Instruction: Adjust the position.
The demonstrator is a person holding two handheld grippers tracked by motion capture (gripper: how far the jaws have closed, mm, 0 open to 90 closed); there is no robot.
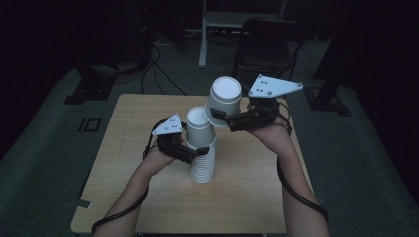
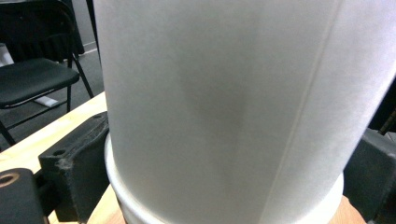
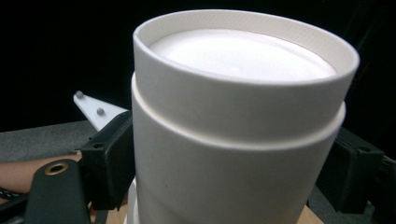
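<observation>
While our left tool [image 1: 190, 148] clamps the stack [image 1: 201, 165] of inverted white cups near the middle of the bench [image 1: 133, 148], our right tool [image 1: 232, 120] holds a single cup [image 1: 223, 101] in the air just right of the stack's top and clear of it. In the left gripper view the black jaws sit against both sides of the stack's wall [image 2: 224, 107], just above a rolled rim, so we read that tool as closed on the stack. In the right gripper view the jaws press the flanks of the lifted cup [image 3: 238, 121], whose recessed base faces up; a second rim line on it hints at two cups nested, though we cannot tell for sure.

We judge the step in hand to be separating a cup from the stack, with the stack steadied and the cup already free; stacking it on instead would look much the same here. The next move calls for carrying the cup toward the open right side of the bench and setting it down on its rim without crushing the thin wall. The left grip should stay firm, since the tall stack could tip. A dark folding chair [image 1: 264, 49] stands beyond the far edge.
</observation>
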